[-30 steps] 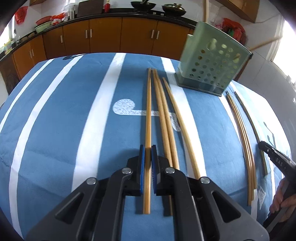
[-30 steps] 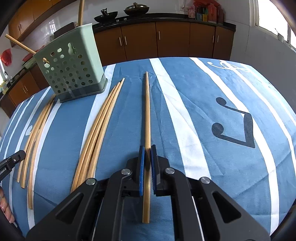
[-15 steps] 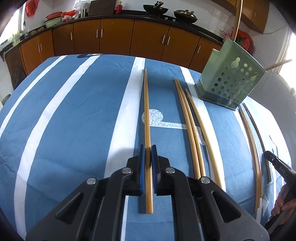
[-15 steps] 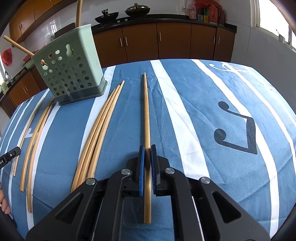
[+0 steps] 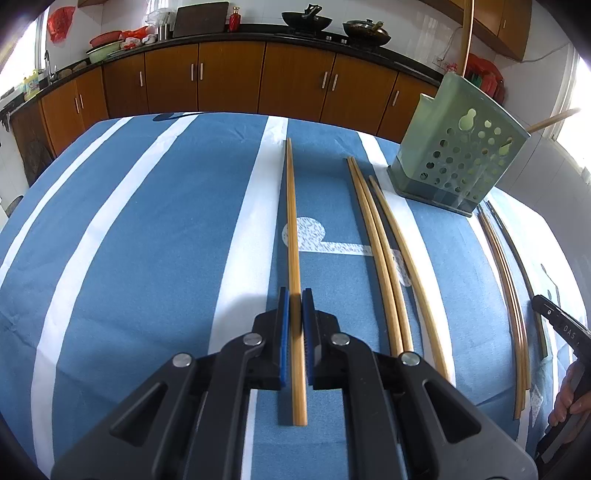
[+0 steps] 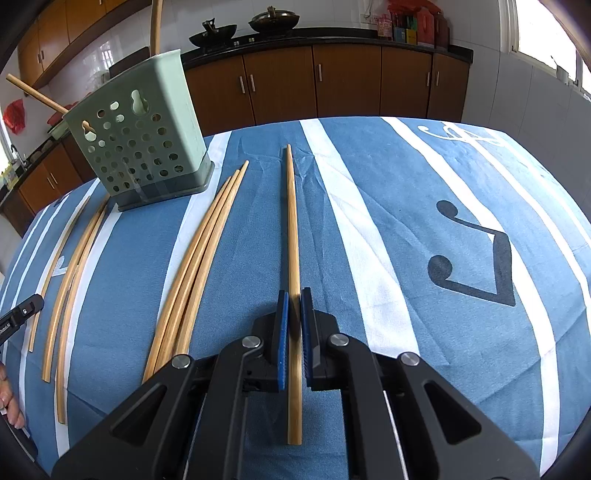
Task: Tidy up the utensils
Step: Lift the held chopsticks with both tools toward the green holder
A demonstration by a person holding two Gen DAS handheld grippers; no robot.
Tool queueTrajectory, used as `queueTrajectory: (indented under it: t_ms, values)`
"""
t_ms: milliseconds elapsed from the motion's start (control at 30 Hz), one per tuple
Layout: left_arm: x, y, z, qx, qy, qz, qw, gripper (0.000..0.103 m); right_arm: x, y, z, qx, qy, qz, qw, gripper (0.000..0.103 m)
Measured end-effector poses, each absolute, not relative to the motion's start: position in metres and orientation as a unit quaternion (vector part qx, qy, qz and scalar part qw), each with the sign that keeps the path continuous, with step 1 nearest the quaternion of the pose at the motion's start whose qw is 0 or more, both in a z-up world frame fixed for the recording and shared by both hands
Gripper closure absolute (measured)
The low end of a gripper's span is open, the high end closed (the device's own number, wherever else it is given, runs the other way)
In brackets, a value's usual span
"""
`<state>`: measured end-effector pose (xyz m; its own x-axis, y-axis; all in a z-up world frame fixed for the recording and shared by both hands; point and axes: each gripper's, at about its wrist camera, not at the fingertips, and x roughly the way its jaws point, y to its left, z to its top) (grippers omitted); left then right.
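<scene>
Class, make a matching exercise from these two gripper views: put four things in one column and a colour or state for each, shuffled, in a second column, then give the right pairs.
Things:
1. left gripper
2. utensil holder
3. tablecloth
4. two woks

Colour or state:
A. blue with white stripes
B. pale green, full of holes
C. shut on a chopstick
D. on the back counter

Pairs: 1-C, 2-B, 3-A, 4-D
</scene>
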<state>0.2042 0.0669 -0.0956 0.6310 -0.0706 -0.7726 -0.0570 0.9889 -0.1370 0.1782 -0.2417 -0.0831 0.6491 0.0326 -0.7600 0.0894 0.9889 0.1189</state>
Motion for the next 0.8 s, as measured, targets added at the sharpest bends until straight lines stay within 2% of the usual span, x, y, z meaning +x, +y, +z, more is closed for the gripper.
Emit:
queueTrajectory:
  t_ms: [233, 433, 800]
  values:
    - [0.205, 0.067, -0.096, -0.071, 0.43, -0.003, 0.9, 0.094, 0.177, -0.241, -0.083, 0.072, 0.419, -0.016, 0.905, 0.095]
    - [0.197, 0.052, -0.096, -0.013, 0.434, 0.01, 0.901, 0.093, 0.168, -0.24, -0.084, 0.066, 0.42, -0.014, 0.905, 0.095]
    - [0.192, 0.055, -0.093, -0.012, 0.441, 0.004, 0.898, 0.095, 0.161, -0.245, -0.078, 0.074, 0.412, -0.01, 0.908, 0.096]
